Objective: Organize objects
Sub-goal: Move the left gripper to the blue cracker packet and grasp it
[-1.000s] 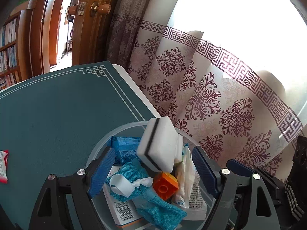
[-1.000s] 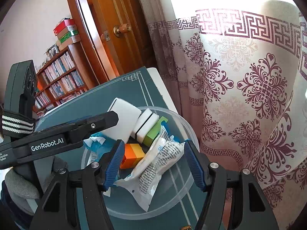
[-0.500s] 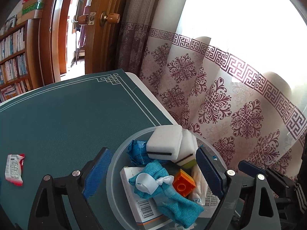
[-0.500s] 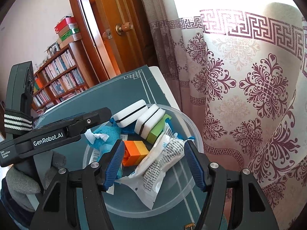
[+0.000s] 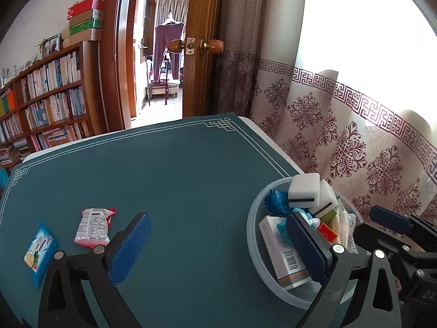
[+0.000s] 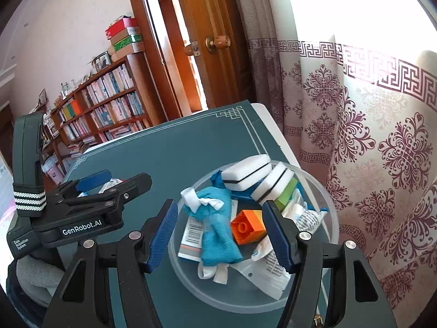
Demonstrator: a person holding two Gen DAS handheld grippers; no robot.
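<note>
Teal matting covers the counter (image 5: 191, 180) under both our tools. Nearest us in the left wrist view, our left claw (image 5: 218, 246) hangs spread and empty above the mat. At nine o'clock from it lie the two things not yet gathered: a red-and-white sachet (image 5: 94, 227) and, beside it further out, a blue packet (image 5: 41, 251), both flat on the mat. We judge them light, crinkly and slippery, best pinched across a sealed edge. Our right claw (image 6: 221, 235) is also spread, holding nothing, poised over the clear tub (image 6: 330, 218) at three o'clock. Inside sit a soft teal pouch (image 6: 218, 235), an orange brick (image 6: 247, 229), a barcoded carton (image 5: 284, 254) and, at the far rim, white sponges (image 6: 245, 170). Beyond, at twelve o'clock, stand a wooden door (image 5: 204, 49) and patterned curtain (image 5: 355, 142).
</note>
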